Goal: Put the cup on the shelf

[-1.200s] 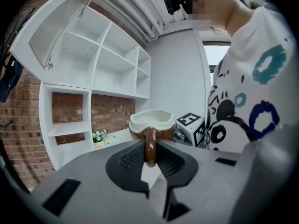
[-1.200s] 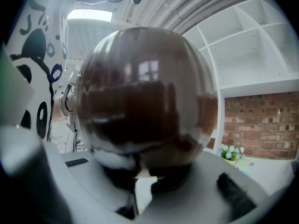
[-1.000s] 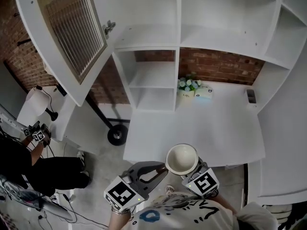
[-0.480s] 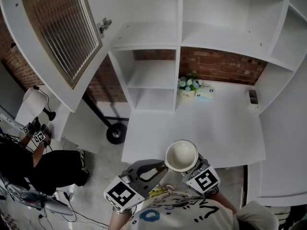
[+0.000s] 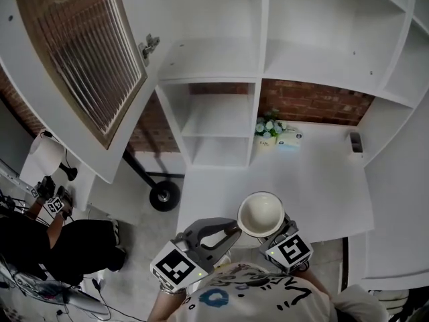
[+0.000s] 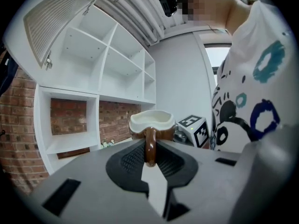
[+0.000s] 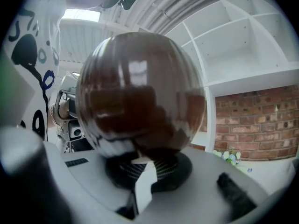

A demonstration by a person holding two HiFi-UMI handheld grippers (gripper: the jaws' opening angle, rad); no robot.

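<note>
The cup (image 5: 261,213) is brown outside and cream inside, and it hangs upright over the near edge of the white table (image 5: 322,180). My left gripper (image 5: 231,227) comes in from the lower left, shut on the cup's brown loop handle (image 6: 150,146). In the left gripper view the cup (image 6: 152,124) sits just past the left gripper (image 6: 149,161). My right gripper (image 5: 273,237) is under the cup's right side. In the right gripper view the round brown cup (image 7: 140,90) fills the middle, its bottom pinched in the right gripper (image 7: 140,164). The white shelf unit (image 5: 214,116) stands beyond the table.
A small flower pot (image 5: 267,129), a pale box (image 5: 290,138) and a small dark object (image 5: 355,141) stand at the back of the table. A louvred cabinet door (image 5: 87,59) hangs open at upper left. A person (image 5: 40,243) sits at the far left, and a black wheel (image 5: 163,194) rests on the floor.
The cup and both grippers have shifted slightly up and to the right in the head view. Both grips look unchanged.
</note>
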